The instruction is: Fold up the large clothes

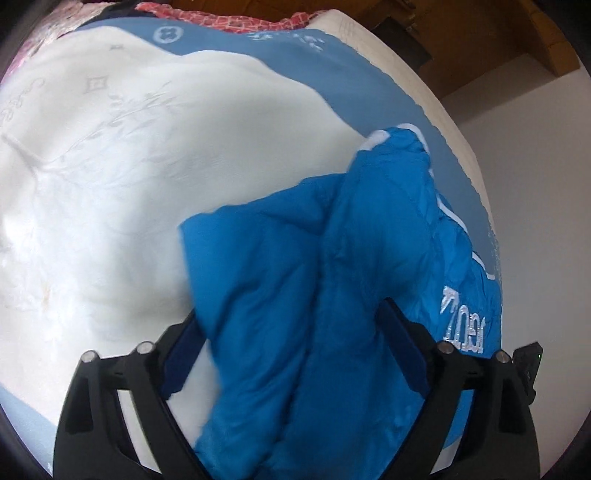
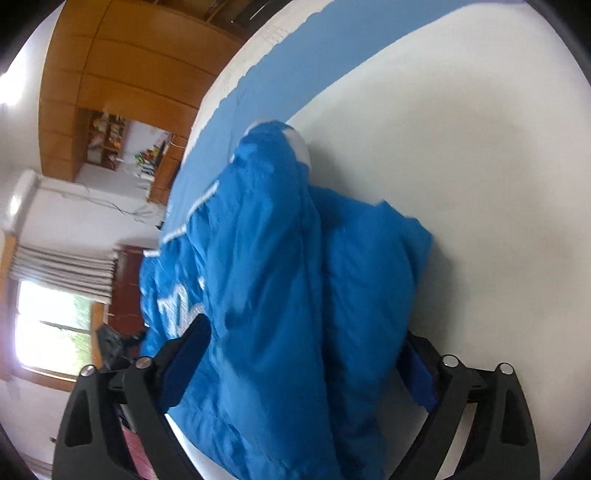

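Observation:
A bright blue padded jacket (image 1: 332,266) with white piping and white lettering lies bunched on the bed, near its right edge. My left gripper (image 1: 291,325) stands with its jaws wide apart around a thick bunch of the jacket. In the right wrist view the same jacket (image 2: 288,266) fills the middle. My right gripper (image 2: 303,343) also has its jaws wide apart with the jacket's bulk between them. Whether the pads press the cloth is hidden by the fabric.
The bed carries a white embroidered cover (image 1: 129,166) with a blue border (image 1: 314,62). A red patterned cloth (image 1: 221,20) lies at the far end. Wooden cabinets (image 2: 122,66) and a window (image 2: 55,325) stand beyond the bed edge.

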`<control>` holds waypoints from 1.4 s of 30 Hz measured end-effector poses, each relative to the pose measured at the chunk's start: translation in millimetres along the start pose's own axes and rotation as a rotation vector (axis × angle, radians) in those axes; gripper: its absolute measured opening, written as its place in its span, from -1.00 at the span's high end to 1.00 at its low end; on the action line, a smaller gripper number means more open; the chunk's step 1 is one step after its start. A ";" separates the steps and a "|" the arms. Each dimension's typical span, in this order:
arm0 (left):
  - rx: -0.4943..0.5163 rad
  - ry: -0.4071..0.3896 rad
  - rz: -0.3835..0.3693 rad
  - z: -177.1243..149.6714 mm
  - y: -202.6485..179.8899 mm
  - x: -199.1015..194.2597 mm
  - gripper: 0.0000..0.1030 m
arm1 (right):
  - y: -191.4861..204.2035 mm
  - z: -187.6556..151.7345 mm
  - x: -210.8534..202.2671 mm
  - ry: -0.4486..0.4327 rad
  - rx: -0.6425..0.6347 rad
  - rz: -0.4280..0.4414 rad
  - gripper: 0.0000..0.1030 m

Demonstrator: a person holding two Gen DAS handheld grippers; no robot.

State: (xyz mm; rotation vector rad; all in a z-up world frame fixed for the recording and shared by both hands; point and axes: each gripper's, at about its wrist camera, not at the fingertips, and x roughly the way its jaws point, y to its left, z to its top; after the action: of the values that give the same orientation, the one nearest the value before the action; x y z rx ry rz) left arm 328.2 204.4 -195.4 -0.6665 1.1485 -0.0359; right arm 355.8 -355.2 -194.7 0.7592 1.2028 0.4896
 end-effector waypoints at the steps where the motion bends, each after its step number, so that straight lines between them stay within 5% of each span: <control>1: 0.012 0.004 -0.004 -0.5 -6.3 1.4 -0.29 | 0.6 0.7 3.3 0.006 0.010 -0.004 -0.47; 3: 0.028 0.003 0.022 -2.7 -16.0 1.6 0.14 | 2.2 0.7 8.5 0.020 0.016 -0.003 0.08; 5: 0.026 -0.009 0.040 -4.6 -21.8 -3.1 0.42 | 3.8 -3.4 3.7 0.020 0.026 0.034 0.33; 11: 0.022 -0.064 0.010 -13.6 -34.7 -40.0 0.68 | 33.9 -22.1 -32.6 0.014 -0.028 0.070 0.55; 16: 0.091 -0.076 -0.014 -46.9 -47.2 -94.5 0.69 | 68.9 -53.7 -67.5 0.033 -0.115 0.069 0.57; 25: 0.125 -0.077 0.039 -138.5 -15.6 -173.2 0.66 | 83.6 -141.1 -88.7 0.114 -0.140 0.089 0.57; 31: 0.106 -0.054 0.123 -174.9 30.3 -148.8 0.55 | 64.2 -178.5 -71.4 0.122 -0.096 0.000 0.57; 38: 0.149 -0.083 0.205 -184.7 59.8 -103.4 0.16 | 39.2 -193.6 -47.0 0.069 -0.100 -0.155 0.41; 42: 0.184 -0.121 0.247 -185.2 55.9 -91.8 0.12 | 28.1 -194.8 -37.9 0.061 -0.087 -0.140 0.37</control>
State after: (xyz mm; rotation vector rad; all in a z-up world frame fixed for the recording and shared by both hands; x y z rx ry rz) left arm 114.3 195.3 -192.1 -0.3560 1.0883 0.1064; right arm 160.5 -312.4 -181.5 0.5844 1.2738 0.4491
